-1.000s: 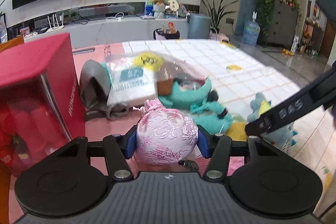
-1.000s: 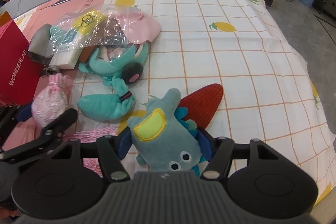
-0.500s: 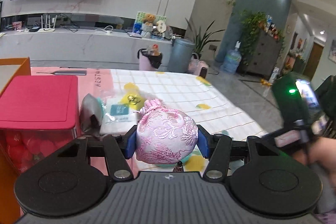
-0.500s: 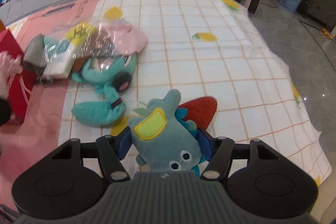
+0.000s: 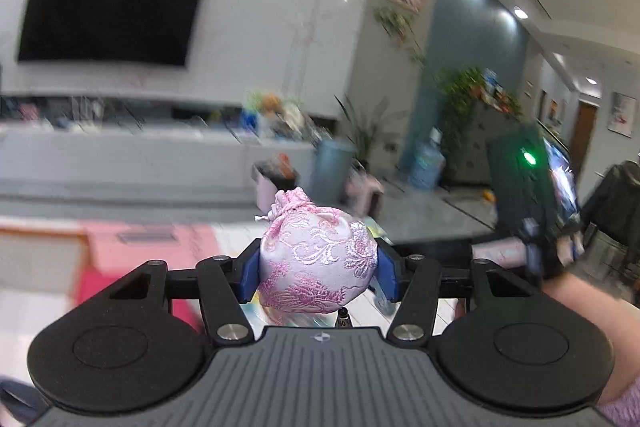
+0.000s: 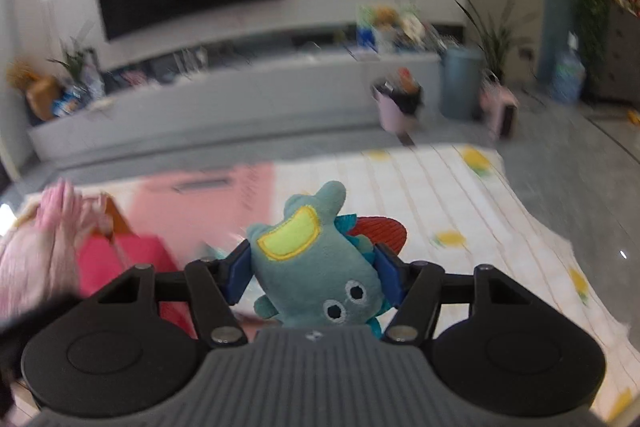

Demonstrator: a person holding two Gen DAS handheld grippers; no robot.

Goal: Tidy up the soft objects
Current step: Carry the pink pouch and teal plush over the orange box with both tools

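A living room lies behind the work: a dark wall-mounted television (image 5: 112, 9), a long grey media console (image 6: 240, 95) crowded with small things too blurred to name, potted plants and a grey bin (image 6: 460, 83). In the foreground is the desk (image 6: 460, 211), covered with a white checked cloth printed with lemons and with a pink stretch at its left, and a red box (image 6: 124, 259) stands at the left side.

The left hand-held gripper (image 5: 318, 269) is partly open only because its blue pads are pressed against the two flanks of a pink brocade drawstring pouch (image 5: 316, 263), which fills the gap between them. The pouch sits upright with its gathered neck on top and is clear of the desk, so it is gripped by its widest, firmest part, probably so the soft body does not slip through.

The right hand-held gripper (image 6: 312, 273) clamps a teal plush monster (image 6: 316, 263) the same way, around its middle, with the eyes towards the camera and the yellow patch away from it. A red fin-shaped plush part (image 6: 380, 233) shows just behind it; whether that belongs to the toy I cannot tell.

Both hand-held grippers are held well above the desk and tilted only mildly downward, so each camera sees more room than cloth. The right-hand tool and the person's forearm (image 5: 580, 311) appear at the right edge of the left view. Both toys look ready to be carried, likely towards the red box, though the destination is my guess.
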